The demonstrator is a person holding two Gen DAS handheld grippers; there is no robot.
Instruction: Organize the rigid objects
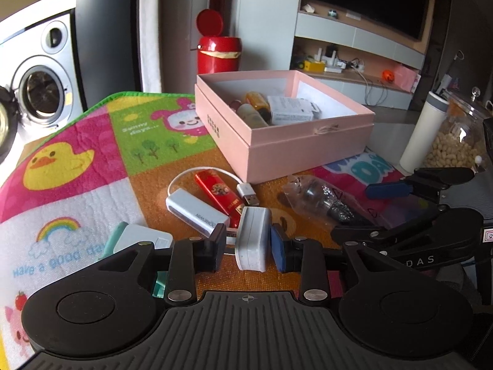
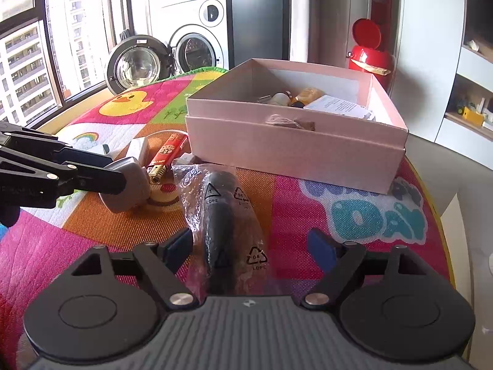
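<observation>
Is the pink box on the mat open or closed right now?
Open. The pink box has no lid on top, and small bottles and a white carton show inside it.

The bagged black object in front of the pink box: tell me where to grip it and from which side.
Grip the bagged black object across its narrow dark body, coming from above along its length. It lies flat and elongated, already between the right gripper's open jaws. The loose plastic may slip, so probably close on the solid core.
</observation>
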